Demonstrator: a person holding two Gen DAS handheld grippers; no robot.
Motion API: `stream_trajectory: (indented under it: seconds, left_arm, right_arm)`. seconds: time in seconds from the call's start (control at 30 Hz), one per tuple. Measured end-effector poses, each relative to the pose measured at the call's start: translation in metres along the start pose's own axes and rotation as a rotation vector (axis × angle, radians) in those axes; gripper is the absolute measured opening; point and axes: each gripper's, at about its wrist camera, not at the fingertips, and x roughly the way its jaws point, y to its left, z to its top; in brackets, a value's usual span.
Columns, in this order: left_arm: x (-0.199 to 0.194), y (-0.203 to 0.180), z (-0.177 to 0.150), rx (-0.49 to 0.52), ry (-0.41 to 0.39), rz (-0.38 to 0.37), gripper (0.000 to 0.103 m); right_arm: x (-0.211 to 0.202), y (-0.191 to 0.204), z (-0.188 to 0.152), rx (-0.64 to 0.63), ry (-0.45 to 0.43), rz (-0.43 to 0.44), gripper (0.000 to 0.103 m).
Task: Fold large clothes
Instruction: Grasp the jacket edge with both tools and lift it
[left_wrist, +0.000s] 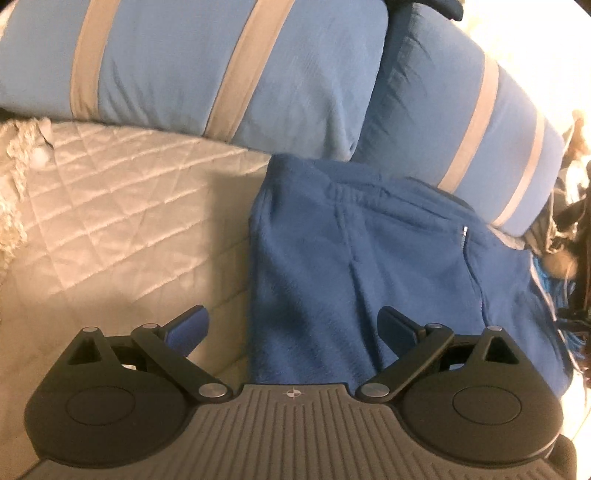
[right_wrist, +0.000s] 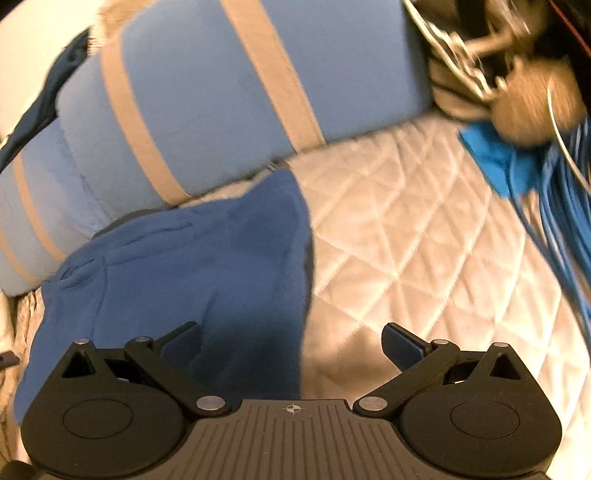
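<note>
A pair of dark blue fleece trousers lies flat on the quilted cream bedspread, waistband toward the pillows, a pocket zip showing on its right side. My left gripper hovers open over the garment's left edge, one fingertip above the bedspread, the other above the cloth. In the right wrist view the same trousers lie left of centre, their right edge running down the middle. My right gripper stands open above that edge, holding nothing.
Two blue pillows with grey stripes lie along the head of the bed, also seen as striped pillows. A bundle of blue cords, a brown fluffy object and dark clutter crowd the right side. Quilted bedspread spreads right of the trousers.
</note>
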Motion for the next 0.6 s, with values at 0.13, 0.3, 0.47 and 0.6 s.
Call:
stream_trajectory:
  seconds: [0.13, 0.3, 0.47, 0.6]
  left_arm:
    - [0.011, 0.022, -0.005, -0.090, 0.008, -0.066, 0.099]
    - [0.035, 0.053, -0.016, -0.214, 0.054, -0.138, 0.092]
    - [0.038, 0.076, -0.017, -0.343, 0.025, -0.277, 0.092]
    - [0.050, 0.089, -0.014, -0.433, 0.060, -0.405, 0.092]
  right_arm:
    - [0.013, -0.018, -0.002, 0.097, 0.037, 0.032, 0.103]
    - [0.022, -0.036, -0.009, 0.210, 0.017, 0.125, 0.103]
    - [0.026, -0.048, -0.008, 0.271, 0.009, 0.218, 0.103]
    - [0.030, -0.055, -0.005, 0.324, 0.057, 0.348, 0.101]
